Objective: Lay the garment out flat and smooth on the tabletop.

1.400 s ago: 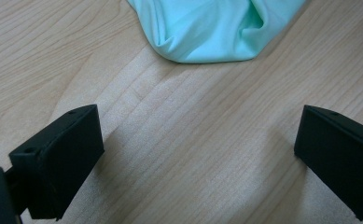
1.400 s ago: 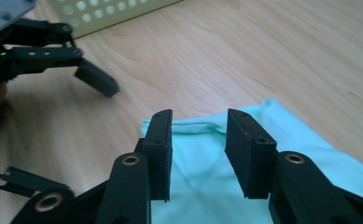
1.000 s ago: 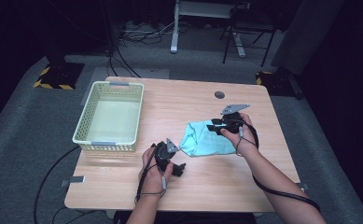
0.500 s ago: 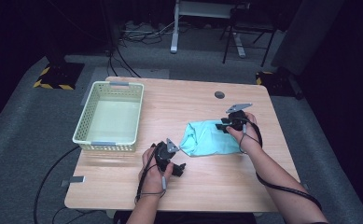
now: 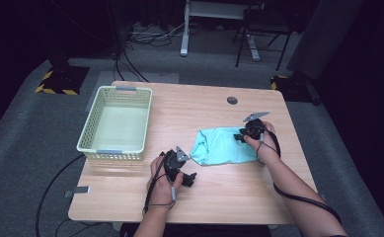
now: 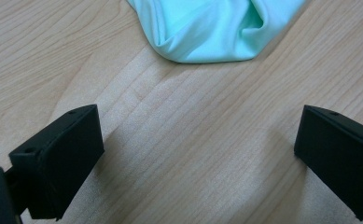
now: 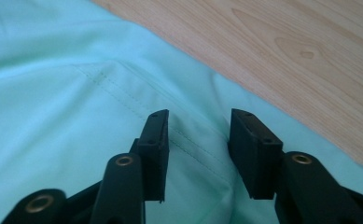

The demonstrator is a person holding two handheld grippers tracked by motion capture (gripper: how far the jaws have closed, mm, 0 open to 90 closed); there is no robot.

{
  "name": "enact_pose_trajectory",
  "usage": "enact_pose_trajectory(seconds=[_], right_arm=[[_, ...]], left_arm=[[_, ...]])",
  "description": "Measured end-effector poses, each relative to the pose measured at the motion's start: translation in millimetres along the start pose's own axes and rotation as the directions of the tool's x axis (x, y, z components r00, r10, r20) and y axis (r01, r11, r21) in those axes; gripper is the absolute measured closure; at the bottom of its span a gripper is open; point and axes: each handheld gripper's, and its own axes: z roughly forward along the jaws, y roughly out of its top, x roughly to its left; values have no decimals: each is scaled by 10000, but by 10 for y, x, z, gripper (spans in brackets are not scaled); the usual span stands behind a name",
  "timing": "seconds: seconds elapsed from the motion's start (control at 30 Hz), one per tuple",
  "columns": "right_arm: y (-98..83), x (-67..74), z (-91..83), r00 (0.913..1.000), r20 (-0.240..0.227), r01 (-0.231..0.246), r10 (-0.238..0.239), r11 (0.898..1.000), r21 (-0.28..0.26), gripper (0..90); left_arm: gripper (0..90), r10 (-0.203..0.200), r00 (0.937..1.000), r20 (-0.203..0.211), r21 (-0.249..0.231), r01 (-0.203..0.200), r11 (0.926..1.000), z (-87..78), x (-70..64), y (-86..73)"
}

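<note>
Currently the right gripper sits low over the mint-green cloth, at the cloth's right-hand end in the high view. Its jaws stand at a narrow gap and have just been closing a little. In the right gripper view a stitched hem seam of the cloth runs under and between the two jaws. Fabric fills the gap, but whether the pads press on it cannot be told, and no fold is seen lifted between them. Beyond the jaws and to their right the bare wooden table shows past the cloth's edge. The left gripper rests low over the table with its jaws spread wide. Nothing lies between them but wood grain. Ahead of these jaws, near but apart from them, lies the rounded, folded end of the same cloth. In the high view the left gripper is just beside the cloth's lower-left corner, and the right gripper is at the opposite end. A pale plastic basket stands on the table, well apart from both grippers, off to the far side of the left one.
</note>
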Motion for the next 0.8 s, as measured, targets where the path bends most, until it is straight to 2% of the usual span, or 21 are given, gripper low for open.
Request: enact_pose_trajectory(seconds=[0.07,0.13,0.2,0.43,0.8], right_arm=[[-5,10,-27,9999,23,125,-125,9999,37,738],[-5,23,-53,9998,-97,156,-156,9999,55,809],[-4,42,-83,9994,31,332,-332,9994,21,862],[18,121,-250,9983,-78,579,-583,9974,-426,876],[-74,342,-734,9925,-460,1061,-1135,9845,-1394,875]], left_arm=[[15,0,10000,1,-1,0,10000,0,0,0],[15,0,10000,-1,3,0,10000,0,0,0],[15,2,10000,0,0,-2,10000,0,0,0],[15,-1,10000,-2,3,1,10000,0,0,0],[15,0,10000,-4,1,0,10000,-1,-1,0]])
